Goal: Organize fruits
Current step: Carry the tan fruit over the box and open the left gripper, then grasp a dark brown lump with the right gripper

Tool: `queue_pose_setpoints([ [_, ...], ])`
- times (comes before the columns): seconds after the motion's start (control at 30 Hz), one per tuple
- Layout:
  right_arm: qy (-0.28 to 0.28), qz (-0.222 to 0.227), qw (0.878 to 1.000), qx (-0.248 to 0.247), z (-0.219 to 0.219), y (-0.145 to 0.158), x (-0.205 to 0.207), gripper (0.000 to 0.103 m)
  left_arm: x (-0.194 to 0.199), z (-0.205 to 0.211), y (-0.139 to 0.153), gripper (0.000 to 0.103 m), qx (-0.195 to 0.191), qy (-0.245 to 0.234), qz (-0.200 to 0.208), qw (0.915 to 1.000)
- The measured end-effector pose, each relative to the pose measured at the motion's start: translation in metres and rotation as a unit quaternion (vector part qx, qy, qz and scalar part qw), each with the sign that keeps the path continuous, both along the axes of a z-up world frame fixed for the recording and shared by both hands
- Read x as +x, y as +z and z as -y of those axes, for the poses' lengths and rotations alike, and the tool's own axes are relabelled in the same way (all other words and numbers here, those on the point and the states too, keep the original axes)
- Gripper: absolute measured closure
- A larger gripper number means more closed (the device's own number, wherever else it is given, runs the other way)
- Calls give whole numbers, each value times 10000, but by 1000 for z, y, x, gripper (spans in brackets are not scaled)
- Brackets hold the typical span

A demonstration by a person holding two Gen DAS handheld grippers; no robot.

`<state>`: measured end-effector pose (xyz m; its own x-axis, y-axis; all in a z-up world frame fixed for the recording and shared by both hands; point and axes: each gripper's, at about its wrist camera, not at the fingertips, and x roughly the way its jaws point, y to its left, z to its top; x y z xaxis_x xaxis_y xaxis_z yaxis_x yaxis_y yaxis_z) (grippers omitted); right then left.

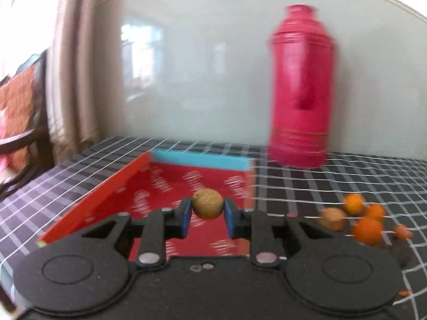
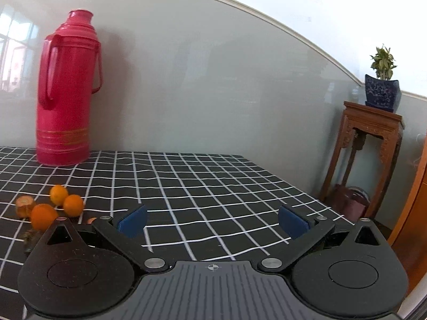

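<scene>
Closest to the left wrist lens, the left gripper [image 1: 208, 209] has its 2 blue pads [image 1: 185, 217] pressed against either side of a small round brown fruit [image 1: 208, 203], which it holds above the red box [image 1: 170, 186]. That box is open-topped, with a blue far rim, and sits on the checked cloth [image 1: 307, 186]; its floor carries a pale repeated print too blurred to read.

Right gripper [image 2: 212, 221] is spread wide with nothing between its blue pads [image 2: 132, 221], hanging over bare cloth [image 2: 202, 181] to the right of the loose fruit.

Going down in size from there: the wall [image 2: 213, 80] behind the table is pale grey and glossy. A tall red flask [image 2: 66, 93] stands upright at the back of the cloth, with a side handle and gold bands near its base (in the left view it [image 1: 301, 88] is smeared by motion). Off the table's right end stands a carved wooden stand [image 2: 368, 149] carrying a blue patterned pot [image 2: 383, 92] with a green plant [image 2: 383, 60].

Remaining fruit lie in a loose cluster on the cloth, right of the box: 3 oranges [image 2: 42, 216] close together, with a brownish piece [image 2: 24, 205] just beside them. In the left view the same oranges [image 1: 367, 229] sit near another brown fruit [image 1: 332, 218].
</scene>
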<state>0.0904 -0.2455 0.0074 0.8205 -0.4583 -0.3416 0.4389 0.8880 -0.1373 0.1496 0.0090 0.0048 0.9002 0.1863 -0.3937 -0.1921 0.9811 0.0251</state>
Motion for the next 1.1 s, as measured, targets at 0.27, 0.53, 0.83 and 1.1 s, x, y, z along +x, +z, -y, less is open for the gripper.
queue_pose_setpoints([
  [0.27, 324, -86, 9994, 77, -23, -1, 8, 0, 2, -44, -4, 86, -100, 621, -443, 9970],
  [0.53, 832, -116, 9959, 344, -41, -3, 15, 0, -13, -61, 1, 55, -256, 697, -464, 9962],
  [0.83, 1775, -134, 9758, 1274, -55, -5, 18, 0, -39, -61, 17, 30, 91, 537, 140, 9984],
  [1.1, 2372, -241, 9623, 1310, -84, -6, 23, 12, -44, -81, 19, 27, -27, 695, 162, 9974],
])
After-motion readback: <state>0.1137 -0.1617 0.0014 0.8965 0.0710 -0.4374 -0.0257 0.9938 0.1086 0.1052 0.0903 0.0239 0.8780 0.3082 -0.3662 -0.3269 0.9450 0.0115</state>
